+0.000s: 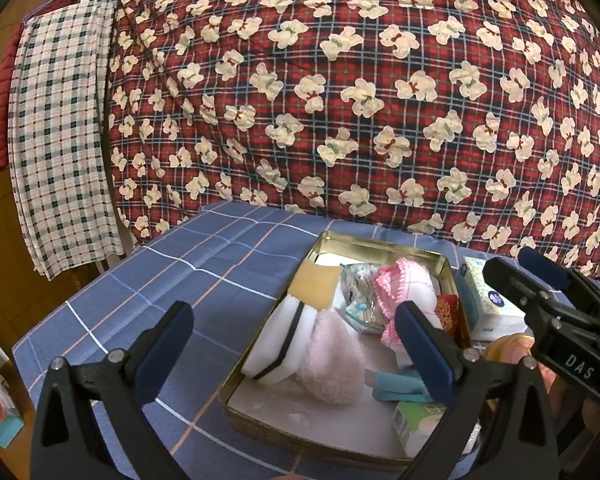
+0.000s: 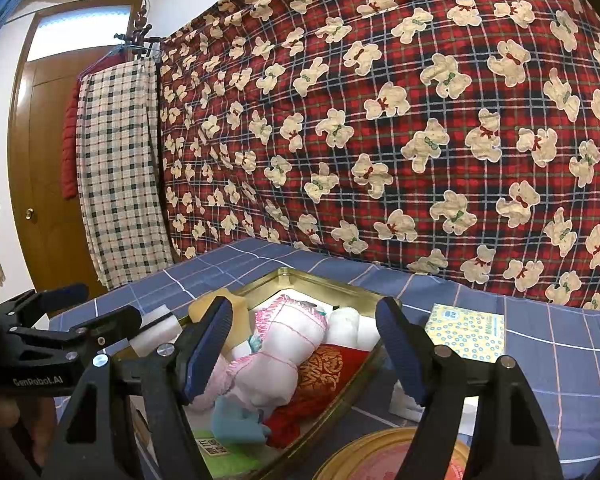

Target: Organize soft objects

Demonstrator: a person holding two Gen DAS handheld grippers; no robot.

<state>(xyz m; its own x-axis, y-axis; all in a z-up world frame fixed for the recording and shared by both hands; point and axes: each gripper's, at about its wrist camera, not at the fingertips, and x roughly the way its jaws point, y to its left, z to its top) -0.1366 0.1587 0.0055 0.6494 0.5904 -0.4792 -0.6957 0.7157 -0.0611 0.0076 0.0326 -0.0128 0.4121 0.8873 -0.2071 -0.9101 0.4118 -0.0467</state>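
above the gold tin (image 1: 380, 246), both grippers (image 1: 296, 344) (image 2: 304, 344) hover tilted slightly down, fingers spread, pinching nothing.

A red plaid quilt (image 1: 380, 92) printed with cream bears hangs behind the table, whose blue checked cloth (image 1: 172, 264) covers it. Left of the quilt a checked cloth (image 1: 60, 136) hangs over a red jacket (image 1: 2, 96), in front of a wooden door (image 2: 44, 168)
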